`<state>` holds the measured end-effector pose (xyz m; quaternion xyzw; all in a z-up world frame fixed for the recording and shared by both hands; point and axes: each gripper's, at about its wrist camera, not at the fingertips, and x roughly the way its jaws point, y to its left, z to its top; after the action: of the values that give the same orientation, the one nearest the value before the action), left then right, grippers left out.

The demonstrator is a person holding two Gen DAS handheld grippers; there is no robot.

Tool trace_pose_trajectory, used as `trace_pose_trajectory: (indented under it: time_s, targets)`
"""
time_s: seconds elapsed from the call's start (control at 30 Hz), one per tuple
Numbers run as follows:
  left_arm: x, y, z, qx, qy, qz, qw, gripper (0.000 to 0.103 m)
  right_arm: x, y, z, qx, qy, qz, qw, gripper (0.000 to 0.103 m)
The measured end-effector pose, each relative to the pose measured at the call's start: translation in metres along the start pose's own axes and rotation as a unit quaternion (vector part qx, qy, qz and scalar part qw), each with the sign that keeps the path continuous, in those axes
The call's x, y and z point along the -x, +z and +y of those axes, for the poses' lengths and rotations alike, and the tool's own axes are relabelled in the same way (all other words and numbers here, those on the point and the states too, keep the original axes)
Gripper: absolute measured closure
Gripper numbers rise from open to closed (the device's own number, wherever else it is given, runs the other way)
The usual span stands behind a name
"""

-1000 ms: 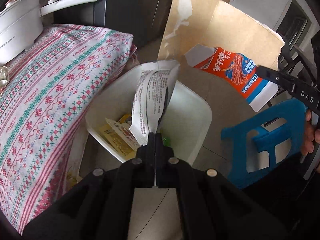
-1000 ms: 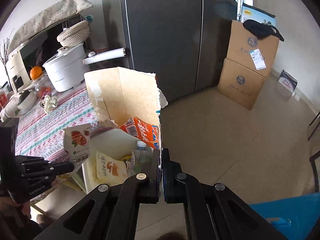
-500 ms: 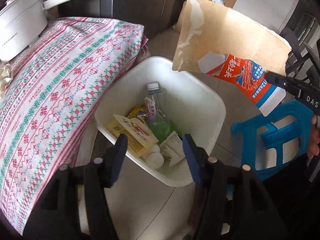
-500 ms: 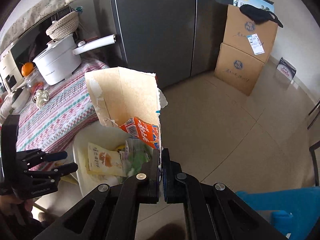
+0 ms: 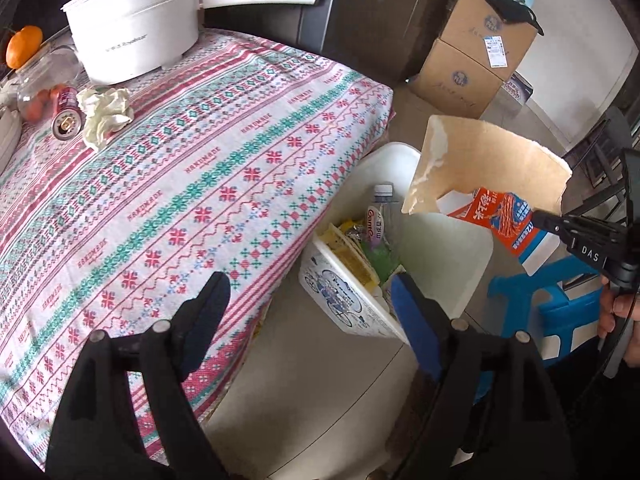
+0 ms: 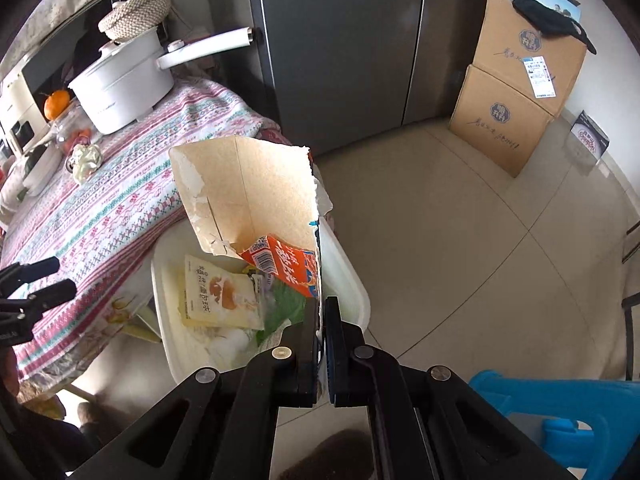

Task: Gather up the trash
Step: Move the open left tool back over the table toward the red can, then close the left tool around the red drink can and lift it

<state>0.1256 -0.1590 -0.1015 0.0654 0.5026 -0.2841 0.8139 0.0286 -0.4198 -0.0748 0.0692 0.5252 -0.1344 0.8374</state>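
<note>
A white trash bin (image 5: 472,272) stands on the floor beside the table, holding a bottle (image 5: 380,216), wrappers and a snack packet (image 6: 218,296). My right gripper (image 6: 321,312) is shut on a torn orange cardboard carton (image 6: 248,192) and holds it over the bin (image 6: 344,268); the carton also shows in the left wrist view (image 5: 492,168). My left gripper (image 5: 308,308) is open and empty, above the table edge and the bin's near side. A crumpled tissue (image 5: 106,114) and a can (image 5: 66,114) lie on the tablecloth (image 5: 200,184).
A white electric pot (image 5: 136,28), an orange (image 5: 24,46) and a glass jar (image 5: 44,80) stand at the table's far end. A blue plastic stool (image 5: 556,312) is right of the bin. Stacked cardboard boxes (image 6: 516,92) and a dark fridge (image 6: 340,40) stand behind.
My left gripper opened and dropped its white wrapper into the bin, then drew back and up toward the table. My right gripper kept holding the carton over the bin.
</note>
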Motion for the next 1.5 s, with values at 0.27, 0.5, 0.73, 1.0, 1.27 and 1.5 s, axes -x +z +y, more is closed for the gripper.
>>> trace_pose_trajectory:
  time_s: [0.27, 0.5, 0.73, 1.0, 1.27, 1.5]
  targets:
    - [0.015, -0.006, 0.026, 0.031, 0.01, -0.01, 0.9994, 0.018, -0.023, 0.004, 0.025, 0.024, -0.003, 0.034, 0.999, 0.097]
    - [0.022, -0.01, 0.04, 0.044, 0.02, -0.014, 0.9987, 0.016, -0.023, 0.018, 0.032, 0.003, 0.02, 0.018, 1.0, 0.082]
    - [0.036, -0.011, 0.055, 0.062, 0.035, -0.028, 0.997, 0.006, -0.001, 0.029, 0.048, -0.009, 0.047, -0.026, 0.999, 0.034]
    - [0.053, -0.011, 0.083, 0.095, 0.074, -0.045, 0.9917, 0.001, 0.02, 0.041, 0.081, -0.002, 0.073, -0.06, 0.995, 0.023]
    - [0.068, 0.005, 0.137, 0.137, 0.122, -0.053, 0.9816, 0.001, 0.033, 0.064, 0.133, 0.034, 0.103, -0.077, 0.991, 0.016]
    - [0.06, 0.023, 0.186, 0.154, 0.173, -0.042, 0.9719, 0.001, 0.026, 0.092, 0.18, 0.067, 0.13, -0.082, 0.986, 0.013]
